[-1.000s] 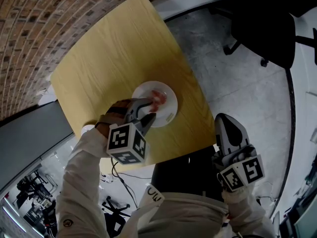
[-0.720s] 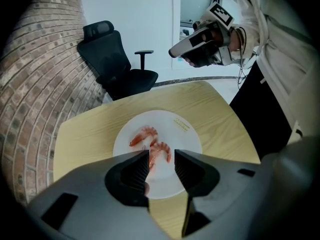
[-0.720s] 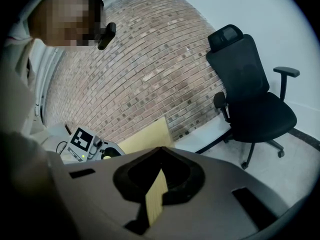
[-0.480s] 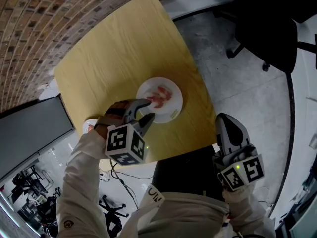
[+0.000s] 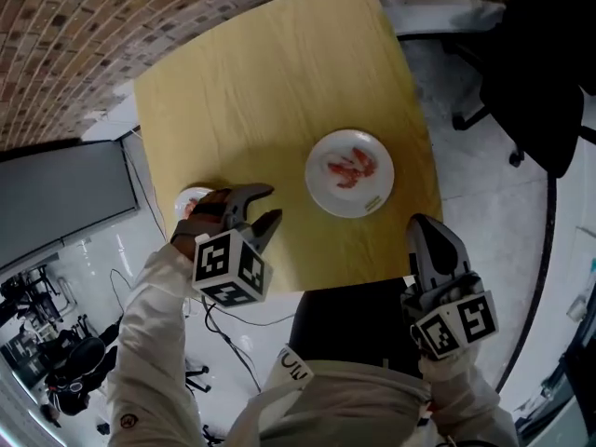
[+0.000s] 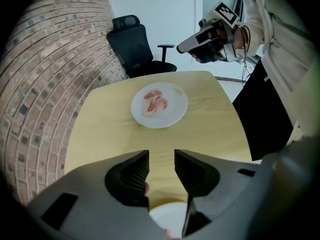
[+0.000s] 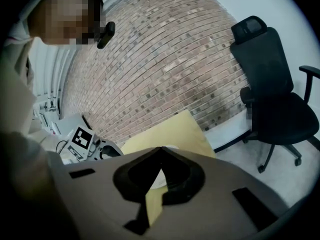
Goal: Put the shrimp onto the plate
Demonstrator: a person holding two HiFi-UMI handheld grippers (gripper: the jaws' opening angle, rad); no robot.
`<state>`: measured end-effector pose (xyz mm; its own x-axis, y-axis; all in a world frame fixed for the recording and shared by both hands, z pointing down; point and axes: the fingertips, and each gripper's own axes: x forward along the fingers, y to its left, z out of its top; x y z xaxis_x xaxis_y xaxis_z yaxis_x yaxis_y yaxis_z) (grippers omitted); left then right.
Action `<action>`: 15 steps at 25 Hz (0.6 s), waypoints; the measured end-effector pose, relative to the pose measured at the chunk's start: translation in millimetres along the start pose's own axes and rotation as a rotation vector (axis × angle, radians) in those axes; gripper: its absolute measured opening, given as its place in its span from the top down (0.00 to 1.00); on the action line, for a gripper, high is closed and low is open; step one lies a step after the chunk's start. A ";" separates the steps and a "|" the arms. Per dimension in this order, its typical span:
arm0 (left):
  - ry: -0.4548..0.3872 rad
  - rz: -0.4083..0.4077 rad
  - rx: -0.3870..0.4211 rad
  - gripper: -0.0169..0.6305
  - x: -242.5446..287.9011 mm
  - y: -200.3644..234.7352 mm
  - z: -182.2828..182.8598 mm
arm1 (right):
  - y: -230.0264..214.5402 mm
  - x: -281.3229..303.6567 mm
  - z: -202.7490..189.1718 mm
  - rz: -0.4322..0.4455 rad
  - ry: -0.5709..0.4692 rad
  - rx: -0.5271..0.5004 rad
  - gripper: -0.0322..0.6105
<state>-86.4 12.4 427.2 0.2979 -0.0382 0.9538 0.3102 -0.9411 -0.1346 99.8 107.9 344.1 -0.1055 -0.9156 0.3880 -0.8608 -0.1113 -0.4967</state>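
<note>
A white plate [image 5: 365, 201] lies on the yellow table [image 5: 261, 91] toward its right side, with pink shrimp [image 5: 351, 166] on it. My left gripper [image 5: 268, 204] hangs over the table's near left part, a good way left of the plate, open with nothing between its fingers. In the left gripper view the plate [image 6: 172, 118] and shrimp [image 6: 155, 100] lie ahead beyond the open left gripper [image 6: 161, 160]. My right gripper [image 5: 421, 223] is off the table's near right corner, shut and empty; its fingertips meet in the right gripper view [image 7: 160, 149].
A small white dish [image 5: 191, 196] sits at the table's near left edge beside my left hand. A black office chair [image 5: 535, 73] stands on the floor right of the table. A brick wall [image 5: 84, 35] runs behind it and a grey panel [image 5: 56, 203] stands left.
My left gripper has drawn back from the plate toward the table's near left, leaving the shrimp on the plate. The head view has swung, so plate and table sit further right.
</note>
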 end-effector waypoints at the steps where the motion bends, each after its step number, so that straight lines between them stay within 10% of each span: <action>1: 0.004 0.010 -0.023 0.73 -4.4 -0.2 -10.5 | 8.1 4.4 -2.1 0.014 0.008 -0.006 0.91; 15: 0.062 0.124 -0.252 0.73 -49.7 -10.2 -142.1 | 107.7 61.5 -33.5 0.178 0.107 -0.091 0.91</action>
<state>-232.6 -23.8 419.3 0.2613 -0.1710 0.9500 0.0390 -0.9815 -0.1874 -16.0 52.5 340.5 -0.3079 -0.8708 0.3832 -0.8646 0.0881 -0.4947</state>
